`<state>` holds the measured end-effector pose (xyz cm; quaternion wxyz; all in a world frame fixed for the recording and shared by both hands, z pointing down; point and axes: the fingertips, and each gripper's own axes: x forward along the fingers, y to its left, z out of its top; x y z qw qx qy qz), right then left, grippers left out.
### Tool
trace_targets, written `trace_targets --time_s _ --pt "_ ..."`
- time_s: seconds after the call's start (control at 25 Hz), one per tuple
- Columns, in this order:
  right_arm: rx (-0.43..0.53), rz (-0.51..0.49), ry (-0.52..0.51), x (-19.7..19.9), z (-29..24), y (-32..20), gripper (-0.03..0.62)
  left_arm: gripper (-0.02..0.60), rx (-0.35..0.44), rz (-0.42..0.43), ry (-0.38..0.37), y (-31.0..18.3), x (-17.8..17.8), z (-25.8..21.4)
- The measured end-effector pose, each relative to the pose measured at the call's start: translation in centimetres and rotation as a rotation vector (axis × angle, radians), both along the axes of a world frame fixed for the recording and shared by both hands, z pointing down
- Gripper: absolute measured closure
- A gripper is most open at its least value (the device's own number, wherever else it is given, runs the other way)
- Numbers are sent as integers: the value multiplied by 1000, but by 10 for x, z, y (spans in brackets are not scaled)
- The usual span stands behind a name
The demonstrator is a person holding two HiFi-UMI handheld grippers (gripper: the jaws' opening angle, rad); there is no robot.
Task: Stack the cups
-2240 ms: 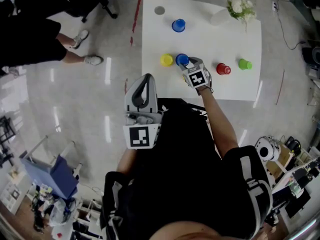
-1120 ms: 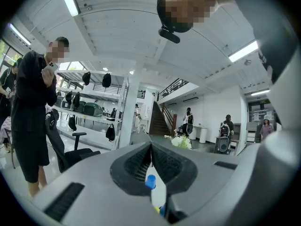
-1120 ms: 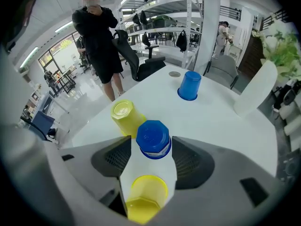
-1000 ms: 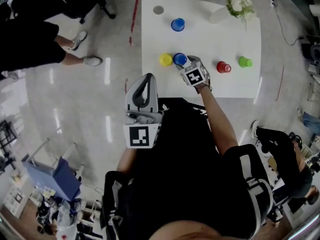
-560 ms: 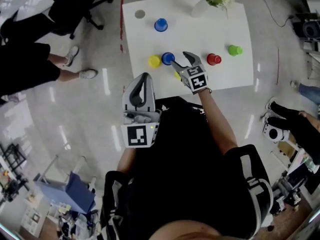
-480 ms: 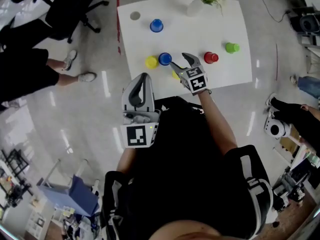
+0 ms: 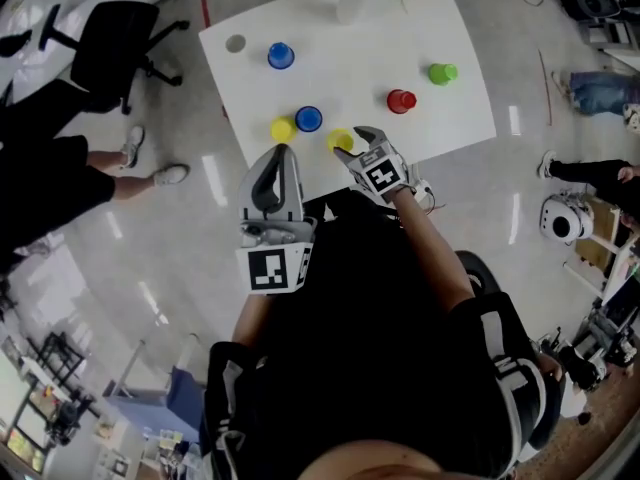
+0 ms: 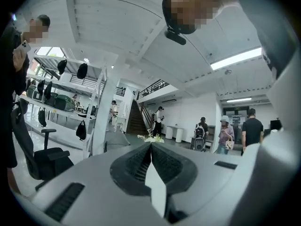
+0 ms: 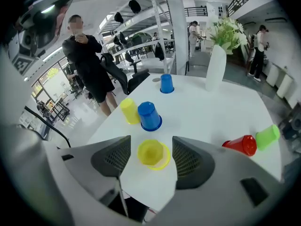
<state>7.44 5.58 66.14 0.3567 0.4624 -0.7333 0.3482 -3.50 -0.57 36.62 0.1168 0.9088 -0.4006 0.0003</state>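
- Tongs first: the right gripper (image 9: 151, 171) is held with its jaws spread apart at the near edge of the table (image 9: 216, 112). Nothing is clasped by it yet.
- The near yellow cup (image 9: 151, 153) is seen standing between those jaws, seemingly upside-down, with a gap left on each side. In the head view it (image 7: 339, 141) is found just beside the table's near edge, in front of the right gripper (image 7: 352, 138).
- The left gripper (image 8: 150, 161) is kept off the table, close to the person's body (image 7: 277, 158). Its jaws are pressed together with nothing between them, and it is aimed out at the room.
- Just beyond, the far yellow cup (image 9: 129, 111) and the near blue cup (image 9: 149, 116) are set side by side, both inverted.
- To the right, the red cup (image 9: 242, 144) and the green cup (image 9: 268, 136) are placed near each other, well apart from the yellow pair.
- Farthest off, the far blue cup (image 9: 166, 84) and a white vase of flowers (image 9: 215, 65) are seen.
- No stack is formed yet, so the task is judged to be at its start.
- Risk: a light cup so near the edge could be nudged off or tipped if the jaws are closed off-centre.
- Risk: the tapered wall could be squeezed out of the pads or crushed if too much force is used.
- Risk: the neighbouring cups could be knocked if the cup is carried across too low.
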Motion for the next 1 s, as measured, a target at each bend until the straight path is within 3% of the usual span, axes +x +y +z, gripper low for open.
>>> trace_targets --time_s 0.24,0.4,0.76,1.0 --pt "-74 -5 38 2 23 17 315 560 -7 23 -7 4 7 0" --pt "-70 -1 41 4 26 18 375 560 -13 25 -11 4 10 1" --pt "-52 26 61 13 15 9 379 560 -3 40 0 -1 5 0" --pt "-44 102 66 20 -4 1 379 560 -8 61 9 -2 -7 1"
